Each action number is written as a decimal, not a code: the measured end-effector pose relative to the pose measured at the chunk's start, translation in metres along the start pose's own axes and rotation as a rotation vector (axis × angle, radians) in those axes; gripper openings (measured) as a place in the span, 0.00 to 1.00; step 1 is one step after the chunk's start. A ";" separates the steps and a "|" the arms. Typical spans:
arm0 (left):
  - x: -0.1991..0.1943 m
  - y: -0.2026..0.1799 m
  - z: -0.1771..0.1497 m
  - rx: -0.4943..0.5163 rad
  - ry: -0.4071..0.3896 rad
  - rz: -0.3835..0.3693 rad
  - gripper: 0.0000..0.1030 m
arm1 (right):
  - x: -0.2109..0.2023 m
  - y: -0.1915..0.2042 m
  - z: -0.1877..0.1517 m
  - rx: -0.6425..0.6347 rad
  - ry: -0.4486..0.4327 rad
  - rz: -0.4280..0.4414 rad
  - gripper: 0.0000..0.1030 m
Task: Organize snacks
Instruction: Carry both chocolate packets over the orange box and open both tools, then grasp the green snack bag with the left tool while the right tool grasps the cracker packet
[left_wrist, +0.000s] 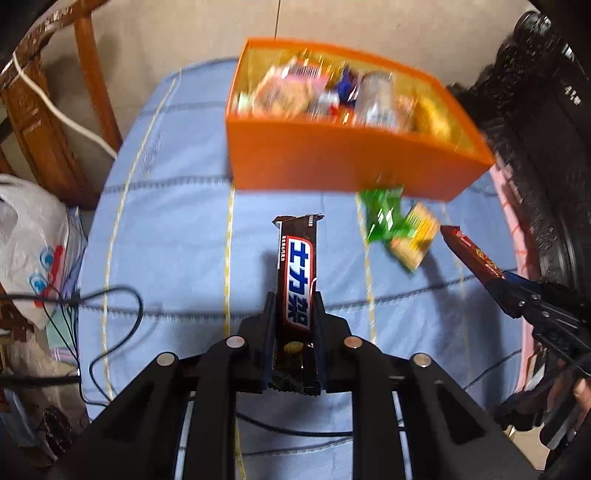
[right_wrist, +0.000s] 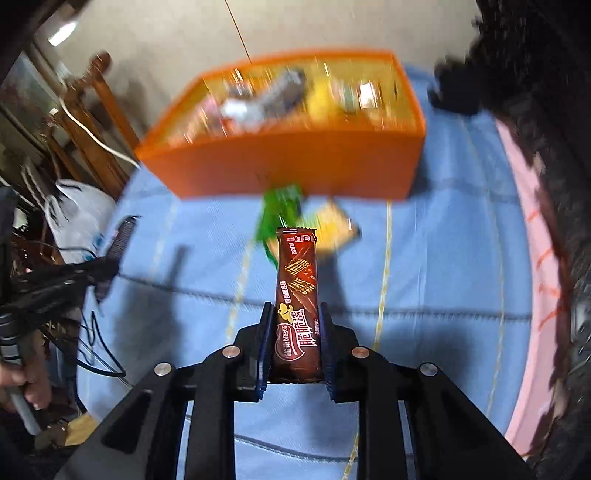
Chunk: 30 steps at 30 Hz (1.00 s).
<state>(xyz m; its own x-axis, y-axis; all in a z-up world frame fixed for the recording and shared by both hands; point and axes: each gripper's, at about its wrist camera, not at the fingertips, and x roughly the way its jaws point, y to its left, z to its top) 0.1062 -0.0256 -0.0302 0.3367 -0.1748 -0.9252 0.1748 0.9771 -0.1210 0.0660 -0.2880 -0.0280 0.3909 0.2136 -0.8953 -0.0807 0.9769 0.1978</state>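
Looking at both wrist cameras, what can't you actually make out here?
- Snacks in the orange box: motion-blurred in both views, none identifiable.
- Green packet and yellow packet on the cloth: blurred, labels unreadable.
- Chocolate bar in the left gripper: lower end hidden behind its fingers.

A dark brown chocolate bar (left_wrist: 297, 280) with a blue-and-white logo stands on end, pinched low down between two black fingers. A reddish-brown wafer bar (right_wrist: 297, 302), printed with wafer pictures, is clamped the same way in the other pair. On the blue cloth lie a green packet (left_wrist: 384, 216) and a yellow packet (left_wrist: 415, 236), touching, just in front of the orange box (left_wrist: 332, 162), which is full of blurred mixed snacks
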 end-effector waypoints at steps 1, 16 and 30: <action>-0.005 -0.001 0.006 0.000 -0.013 -0.011 0.17 | -0.009 0.001 0.006 -0.004 -0.025 0.015 0.22; -0.027 -0.041 0.154 0.081 -0.168 -0.033 0.17 | -0.043 -0.016 0.134 -0.054 -0.266 0.023 0.22; 0.038 -0.047 0.197 0.088 -0.128 0.102 0.96 | 0.001 -0.047 0.163 0.010 -0.292 0.015 0.66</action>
<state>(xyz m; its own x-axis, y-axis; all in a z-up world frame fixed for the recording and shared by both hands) 0.2934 -0.1021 0.0111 0.4712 -0.0946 -0.8769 0.2120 0.9772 0.0085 0.2193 -0.3341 0.0266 0.6372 0.2163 -0.7397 -0.0803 0.9732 0.2155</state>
